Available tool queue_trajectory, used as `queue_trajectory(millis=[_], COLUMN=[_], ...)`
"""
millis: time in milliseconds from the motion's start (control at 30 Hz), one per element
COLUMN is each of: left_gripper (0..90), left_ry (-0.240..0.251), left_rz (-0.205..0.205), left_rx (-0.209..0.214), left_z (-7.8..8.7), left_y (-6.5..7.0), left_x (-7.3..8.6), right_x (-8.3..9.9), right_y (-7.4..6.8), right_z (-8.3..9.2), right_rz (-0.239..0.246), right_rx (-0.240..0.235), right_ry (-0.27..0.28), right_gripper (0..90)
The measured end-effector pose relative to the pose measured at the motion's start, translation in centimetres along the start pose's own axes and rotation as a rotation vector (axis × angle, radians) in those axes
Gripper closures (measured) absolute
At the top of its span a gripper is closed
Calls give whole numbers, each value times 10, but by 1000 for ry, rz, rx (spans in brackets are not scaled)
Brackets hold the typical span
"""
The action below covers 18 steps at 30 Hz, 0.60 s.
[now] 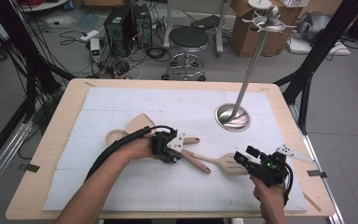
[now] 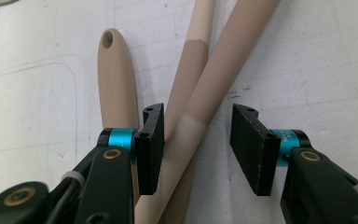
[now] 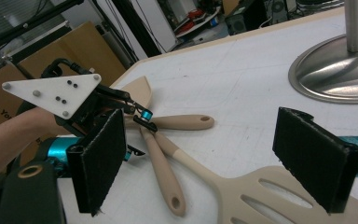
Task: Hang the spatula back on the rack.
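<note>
1. At the left of the high view, a round perforated utensil head (image 1: 115, 136) lies on the white mat (image 1: 135, 186), with a pointed wooden spatula blade (image 1: 140, 123) just beside it.

2. The left gripper (image 1: 176, 156) comes next, held low over the crossing handles near the middle of the mat. In the left gripper view its jaws stand apart, straddling two handles at once. The slotted spatula's handle (image 2: 216, 84) runs up between them, and a second handle (image 2: 193, 56) passes under it. The left pad (image 2: 151, 149) sits against these handles. The right pad (image 2: 251, 149) is clear of them (a strip of bare mat shows in between), so nothing is clamped.

3. A third handle (image 2: 114, 79), with a hanging hole at its tip, lies just outside the left jaw.

4. The slotted spatula (image 1: 233, 163) lies flat on the mat, its handle pointing toward the left gripper and its slotted blade toward the right one.

5. A steel stand (image 1: 233, 116) rises from its round base on the far right part of the mat, well apart from the utensils.

6. The right gripper (image 1: 243, 156) hovers at the spatula's blade. In the right gripper view its jaws are wide apart and hold nothing, with the slotted blade (image 3: 261, 196) lying below and between them.
</note>
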State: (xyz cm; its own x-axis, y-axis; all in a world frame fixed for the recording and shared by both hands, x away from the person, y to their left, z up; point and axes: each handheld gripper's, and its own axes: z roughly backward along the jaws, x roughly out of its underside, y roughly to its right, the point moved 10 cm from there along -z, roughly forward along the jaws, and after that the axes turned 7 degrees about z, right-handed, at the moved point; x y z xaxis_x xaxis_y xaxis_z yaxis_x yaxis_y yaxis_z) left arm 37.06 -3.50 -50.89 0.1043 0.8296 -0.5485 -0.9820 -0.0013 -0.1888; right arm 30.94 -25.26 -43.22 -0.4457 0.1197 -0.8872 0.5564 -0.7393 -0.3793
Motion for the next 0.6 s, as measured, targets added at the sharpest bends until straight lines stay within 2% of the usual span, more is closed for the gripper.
queue_trajectory(millis=[133, 233, 300, 433, 500, 600], left_gripper=[527, 541, 622, 650, 663, 676], left_ry=[-26, -20, -26, -10, 14, 78], left_rz=[-61, -20, -7, 16, 19, 57], left_rx=[-52, -20, -33, -19, -7, 0], left_z=[-10, -10, -9, -8, -4, 6], left_y=[-1, -2, -6, -9, -10, -16], left_x=[0, 0, 1, -1, -3, -6], right_x=[0, -1, -1, -1, -1, -1], right_y=[1, 1, 2, 3, 5, 6], right_z=[1, 3, 4, 6, 7, 8], right_rz=[-1, -1, -3, -6, -1, -5], right_rx=[1, 0, 0, 3, 7, 13], right_ry=[8, 11, 16, 15, 18, 21], right_gripper=[168, 168, 168, 168, 168, 168])
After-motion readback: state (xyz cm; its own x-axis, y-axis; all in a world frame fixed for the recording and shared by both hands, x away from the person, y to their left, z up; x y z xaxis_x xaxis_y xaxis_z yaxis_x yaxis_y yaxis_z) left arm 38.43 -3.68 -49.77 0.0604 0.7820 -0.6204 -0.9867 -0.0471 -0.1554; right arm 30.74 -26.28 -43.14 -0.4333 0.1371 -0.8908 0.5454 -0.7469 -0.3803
